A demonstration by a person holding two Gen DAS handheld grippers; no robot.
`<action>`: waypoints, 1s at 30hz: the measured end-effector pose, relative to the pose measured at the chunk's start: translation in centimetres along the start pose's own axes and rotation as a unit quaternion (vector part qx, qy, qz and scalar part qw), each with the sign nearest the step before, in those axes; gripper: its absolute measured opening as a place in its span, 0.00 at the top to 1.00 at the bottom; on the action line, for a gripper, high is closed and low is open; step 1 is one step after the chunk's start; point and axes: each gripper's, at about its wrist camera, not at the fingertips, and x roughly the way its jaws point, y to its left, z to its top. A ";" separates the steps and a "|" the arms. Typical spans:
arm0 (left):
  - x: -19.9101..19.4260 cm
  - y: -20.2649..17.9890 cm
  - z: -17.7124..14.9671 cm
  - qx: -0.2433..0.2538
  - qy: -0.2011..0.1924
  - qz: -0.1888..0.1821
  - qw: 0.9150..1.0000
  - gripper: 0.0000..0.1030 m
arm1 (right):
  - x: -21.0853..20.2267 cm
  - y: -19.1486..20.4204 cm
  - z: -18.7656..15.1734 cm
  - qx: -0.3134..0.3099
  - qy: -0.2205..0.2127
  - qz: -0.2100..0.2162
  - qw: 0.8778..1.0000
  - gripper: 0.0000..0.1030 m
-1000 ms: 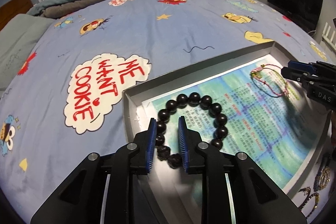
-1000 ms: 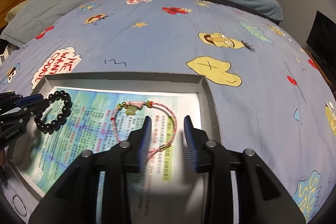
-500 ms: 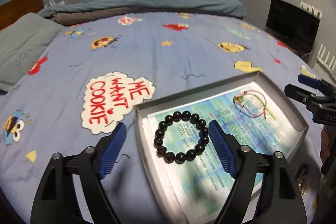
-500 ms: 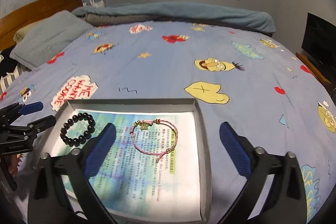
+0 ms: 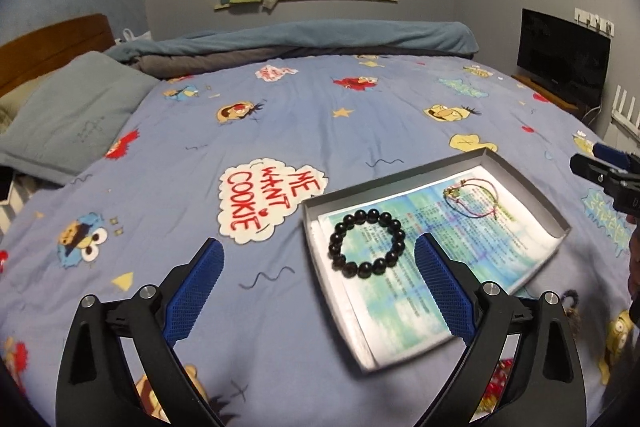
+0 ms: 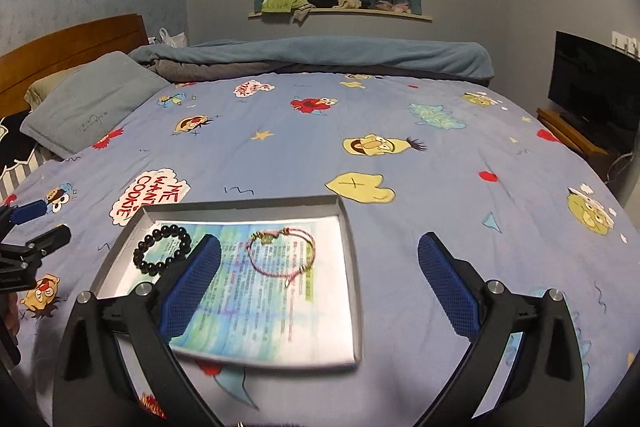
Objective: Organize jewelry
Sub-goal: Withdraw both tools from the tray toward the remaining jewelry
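Note:
A shallow grey tray (image 5: 400,175) lined with a printed sheet lies on the blue cartoon bedspread. Inside it a black bead bracelet (image 5: 349,269) rests at the left end and a pink cord bracelet (image 5: 453,191) at the right end. My left gripper (image 5: 318,243) hovers above and short of the tray, jaws opening wide, nothing between them. In the right wrist view the same tray (image 6: 240,207), black bead bracelet (image 6: 149,267) and pink cord bracelet (image 6: 266,235) appear. My right gripper (image 6: 319,239) hangs open and empty above the tray's near side.
A grey pillow (image 5: 76,111) and wooden headboard (image 5: 52,39) lie at the left. A rolled blue blanket (image 5: 320,37) spans the far end, with a TV (image 5: 564,55) at the right. Small dark trinkets (image 5: 570,297) sit on the bedspread beside the tray's near right edge.
Both grippers went from narrow jaws around their bracelets to wide open, leaving the bracelets in the tray. Both pulled back and up, so the tray looks smaller.

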 end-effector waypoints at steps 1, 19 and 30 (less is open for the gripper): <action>-0.4 0.1 -0.2 -0.002 0.000 -0.001 1.000 0.07 | -0.4 -0.1 -0.3 0.002 0.001 0.001 1.000 0.05; -8.1 1.7 -6.7 -0.022 0.013 0.015 1.000 0.07 | -8.6 -2.0 -4.9 -0.014 0.007 0.001 1.000 0.05; -8.5 2.0 -11.6 -0.041 0.032 0.008 0.999 0.07 | -9.3 -1.2 -9.3 -0.027 0.021 -0.003 0.999 0.05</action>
